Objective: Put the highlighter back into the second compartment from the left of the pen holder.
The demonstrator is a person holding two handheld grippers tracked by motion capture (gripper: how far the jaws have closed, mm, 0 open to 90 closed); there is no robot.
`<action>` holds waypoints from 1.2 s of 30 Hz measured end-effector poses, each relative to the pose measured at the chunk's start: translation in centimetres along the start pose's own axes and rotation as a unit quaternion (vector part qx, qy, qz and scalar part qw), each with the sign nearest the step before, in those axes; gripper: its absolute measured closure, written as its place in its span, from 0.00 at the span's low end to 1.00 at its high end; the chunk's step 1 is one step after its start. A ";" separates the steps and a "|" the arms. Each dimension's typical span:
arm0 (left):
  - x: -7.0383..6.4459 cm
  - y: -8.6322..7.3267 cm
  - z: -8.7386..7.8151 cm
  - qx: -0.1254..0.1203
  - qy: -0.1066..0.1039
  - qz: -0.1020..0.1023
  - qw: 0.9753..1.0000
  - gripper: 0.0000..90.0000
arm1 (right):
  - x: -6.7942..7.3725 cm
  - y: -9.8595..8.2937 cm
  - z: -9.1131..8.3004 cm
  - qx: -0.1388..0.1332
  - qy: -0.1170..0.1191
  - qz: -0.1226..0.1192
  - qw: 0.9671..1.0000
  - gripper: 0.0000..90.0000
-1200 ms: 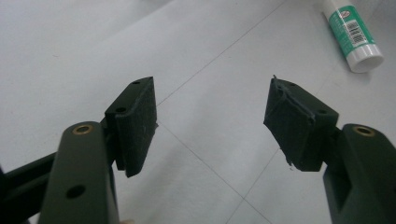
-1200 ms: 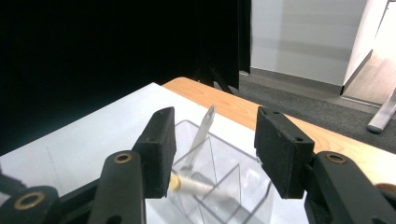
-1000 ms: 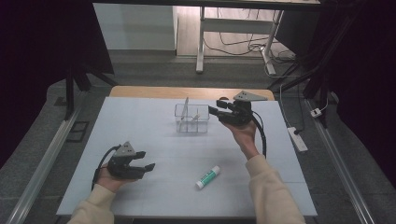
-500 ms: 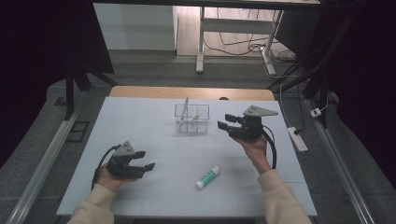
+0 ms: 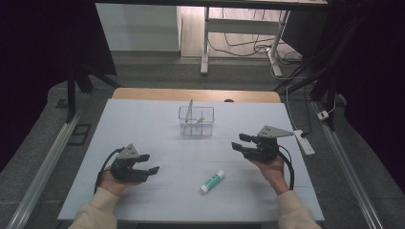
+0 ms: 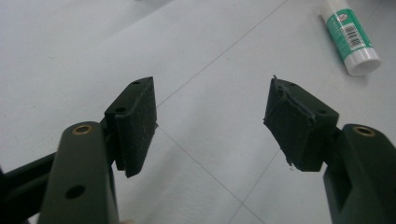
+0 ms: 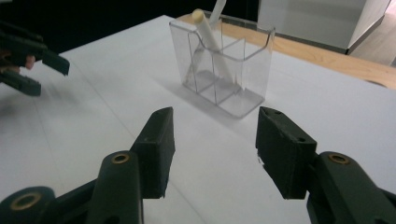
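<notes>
A clear plastic organiser [image 5: 196, 121] with compartments stands at the middle back of the white table [image 5: 143, 119]; a white stick and a thin tool lean in it [image 7: 211, 42]. A glue stick [image 5: 212, 181] with a green label lies flat near the front centre, also at the top right of the left gripper view [image 6: 351, 37]. My left gripper [image 5: 149, 164] is open and empty at the front left, its jaws [image 6: 210, 121] pointing toward the glue stick. My right gripper [image 5: 239, 141] is open and empty at the right, its jaws [image 7: 212, 149] facing the organiser [image 7: 224, 70].
A wooden strip [image 5: 196, 94] borders the table's far edge. A white power strip [image 5: 304, 142] lies off the right edge. Metal rails run along both sides of the table. A desk frame and cables stand on the floor behind.
My right gripper has drawn back from beside the organiser toward the person and to the right, lowering near the table. The left gripper has stayed put.
</notes>
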State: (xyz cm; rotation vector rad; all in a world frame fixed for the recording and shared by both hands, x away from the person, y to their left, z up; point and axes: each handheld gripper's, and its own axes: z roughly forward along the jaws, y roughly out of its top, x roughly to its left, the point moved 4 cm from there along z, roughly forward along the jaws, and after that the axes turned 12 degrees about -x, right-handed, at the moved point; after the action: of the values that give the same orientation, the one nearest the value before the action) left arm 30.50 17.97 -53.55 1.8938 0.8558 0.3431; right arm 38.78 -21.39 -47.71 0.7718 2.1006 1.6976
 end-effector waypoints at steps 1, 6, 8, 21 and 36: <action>0.0 0.0 0.0 0.000 0.000 0.000 1.000 0.38 | 0.0 -0.3 -0.2 0.001 0.000 0.002 1.000 0.51; 0.1 0.1 0.0 -0.002 -0.002 -0.001 1.000 0.38 | -0.1 -1.3 -1.3 0.011 -0.002 -0.002 1.000 0.49; 0.1 0.2 0.1 -0.003 -0.003 -0.001 1.000 0.38 | -0.2 -1.7 -1.8 0.018 -0.004 -0.005 1.000 0.49; -0.1 0.7 0.3 -0.008 -0.008 0.000 1.000 0.38 | -0.3 -3.1 -3.4 0.026 -0.009 -0.011 1.000 0.48; -1.8 3.4 0.8 -0.014 -0.041 -0.005 0.999 0.37 | -0.6 -3.5 -4.2 0.030 -0.013 -0.022 0.999 0.48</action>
State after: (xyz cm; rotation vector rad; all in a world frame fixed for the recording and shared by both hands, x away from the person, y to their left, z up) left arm 31.12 15.32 -50.69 1.8633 0.8024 0.2685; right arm 36.17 -25.58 -50.14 0.7558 2.1436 1.6001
